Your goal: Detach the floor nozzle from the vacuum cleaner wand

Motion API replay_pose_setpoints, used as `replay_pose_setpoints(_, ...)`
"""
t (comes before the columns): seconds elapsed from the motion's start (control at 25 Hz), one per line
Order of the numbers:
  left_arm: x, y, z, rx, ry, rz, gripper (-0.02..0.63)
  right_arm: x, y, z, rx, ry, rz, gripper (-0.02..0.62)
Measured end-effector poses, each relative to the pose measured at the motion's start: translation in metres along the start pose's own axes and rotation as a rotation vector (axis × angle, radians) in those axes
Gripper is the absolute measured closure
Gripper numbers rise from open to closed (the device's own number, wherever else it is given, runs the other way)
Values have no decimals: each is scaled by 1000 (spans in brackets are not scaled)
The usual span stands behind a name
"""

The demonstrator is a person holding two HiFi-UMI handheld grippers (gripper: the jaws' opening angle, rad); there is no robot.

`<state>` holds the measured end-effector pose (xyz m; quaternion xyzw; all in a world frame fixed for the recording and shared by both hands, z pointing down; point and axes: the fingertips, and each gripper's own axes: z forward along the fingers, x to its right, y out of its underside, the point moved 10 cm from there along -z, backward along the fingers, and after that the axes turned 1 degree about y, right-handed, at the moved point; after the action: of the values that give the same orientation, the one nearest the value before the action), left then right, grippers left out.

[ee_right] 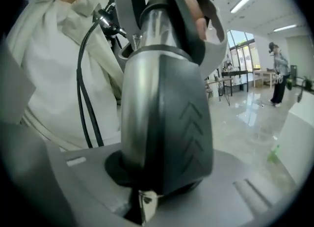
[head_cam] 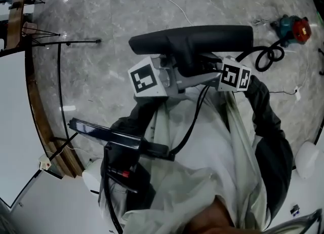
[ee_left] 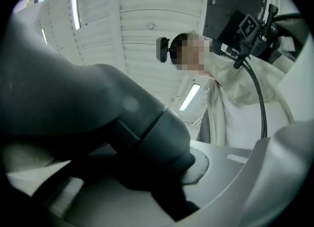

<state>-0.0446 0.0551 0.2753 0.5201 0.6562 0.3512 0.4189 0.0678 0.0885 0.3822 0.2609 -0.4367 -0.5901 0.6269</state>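
Observation:
The black floor nozzle (head_cam: 192, 39) is held up at chest height in the head view, its bar lying crosswise. Its dark neck (head_cam: 188, 65) hangs down between the two grippers. My left gripper (head_cam: 178, 76) comes in from the left and my right gripper (head_cam: 203, 78) from the right; both are shut on the neck. The left gripper view is filled by the dark grey neck (ee_left: 147, 137) pressed between the left gripper's (ee_left: 162, 172) jaws. In the right gripper view a silver and black tube (ee_right: 164, 108) with chevron ribs stands on the right gripper's (ee_right: 157, 172) pad.
A dark vacuum body (head_cam: 119, 141) with a red part hangs by the person's left side. Black cables (head_cam: 266, 55) run off the grippers. A teal and red tool (head_cam: 292, 28) lies on the marble floor. A curved wooden-edged counter (head_cam: 38, 101) stands at the left. Another person (ee_right: 280, 73) stands far off.

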Motion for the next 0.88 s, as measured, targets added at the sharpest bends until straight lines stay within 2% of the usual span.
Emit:
replay_pose_setpoints(0.04,-3,-1,-1,15,-14,-14,531,1,-2,0,-1,-8,12,508)
replay_pose_setpoints(0.08,-8,-1,-2,36,-52,-24,531,3,-3,0,7,23,31,509)
replay_pose_setpoints(0.12,-13,-2,-3,54,-106,-27,531,5,-3,2,21,92,56,511)
replay_pose_setpoints(0.2,-21,0,-4,47,-227,-22,525,8,-1,7,60,321,113,518)
replay_pose_setpoints(0.32,-30,-2,-5,-16,-432,-31,526,12,-2,19,105,708,206,523)
replay_pose_setpoints(0.36,-33,-3,-6,-29,-500,-46,526,13,-4,22,104,790,232,525)
replay_pose_setpoints(0.44,-36,-5,-8,-34,-583,-71,526,15,-7,25,91,845,251,525)
replay_pose_setpoints(0.52,-33,-7,-10,-29,-571,-65,525,14,-7,24,85,785,219,523)
replay_pose_setpoints(0.6,-24,-7,-8,-34,-468,-30,529,11,-5,18,87,664,152,516)
replay_pose_setpoints(0.72,-7,-4,-1,-42,-255,16,531,2,-2,7,88,427,47,512)
replay_pose_setpoints(0.8,-1,0,1,-52,-125,4,531,0,3,4,78,237,18,512)
replay_pose_setpoints(0.88,-2,3,1,-35,-49,-24,531,1,9,4,58,67,25,511)
